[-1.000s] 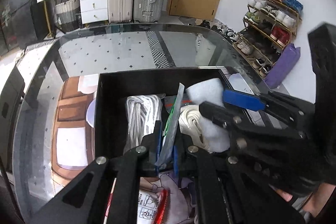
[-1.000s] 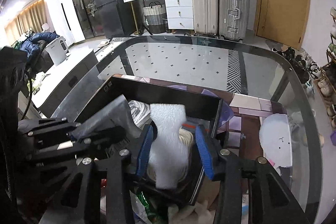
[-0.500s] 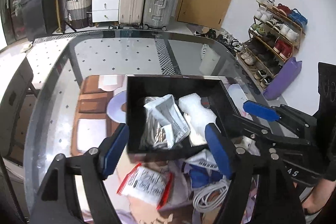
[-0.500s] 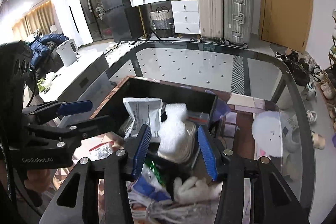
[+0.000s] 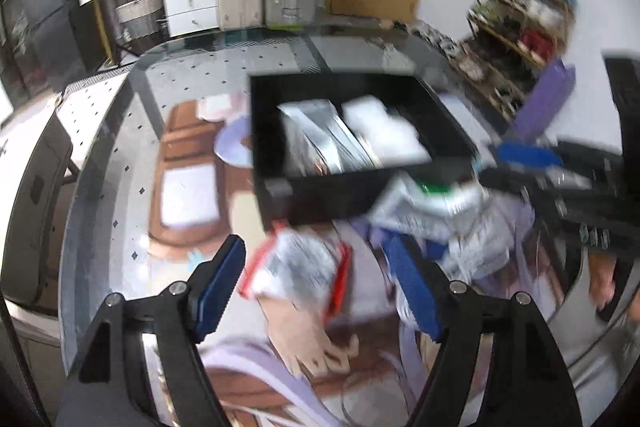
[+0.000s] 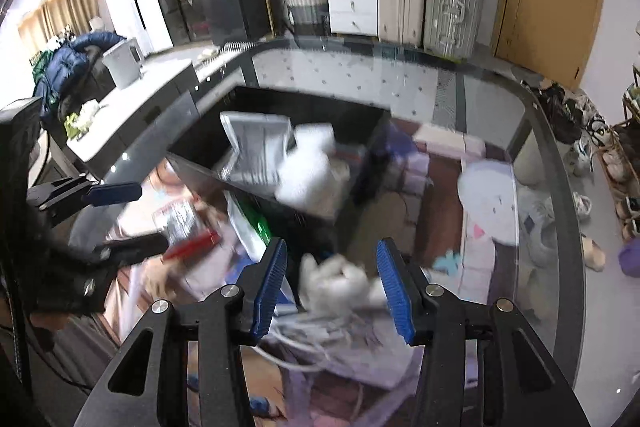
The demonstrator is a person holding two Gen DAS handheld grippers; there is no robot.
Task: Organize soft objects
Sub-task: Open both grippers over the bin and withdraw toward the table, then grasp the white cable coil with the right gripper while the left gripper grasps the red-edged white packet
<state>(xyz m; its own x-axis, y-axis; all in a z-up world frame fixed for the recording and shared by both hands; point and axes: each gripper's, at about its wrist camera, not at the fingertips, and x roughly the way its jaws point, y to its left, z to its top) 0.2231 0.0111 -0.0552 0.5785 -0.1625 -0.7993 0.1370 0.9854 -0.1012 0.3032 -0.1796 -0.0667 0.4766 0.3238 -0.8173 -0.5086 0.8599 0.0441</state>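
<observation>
Black bin point(image 5: 360, 187) part filled: silver pouch point(image 5: 320, 135), white foam point(image 5: 384, 131) inside. Left tool point(image 5: 316, 283), right tool point(image 6: 332, 283) wide open, empty. Red-edged bag point(image 5: 296, 267), white plush point(image 6: 340, 279), cord still on desk point(image 5: 120, 147).

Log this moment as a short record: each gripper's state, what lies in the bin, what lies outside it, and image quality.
left gripper: open, holding nothing, above the red-edged packet
right gripper: open, holding nothing, above the white fluffy item
black bin: holds a grey pouch and a white foam piece
outside the bin: red-edged packet, green-and-white packet, white fluffy item, white cord
surface: glass table
image quality: motion blur in both views, small details unreadable
</observation>
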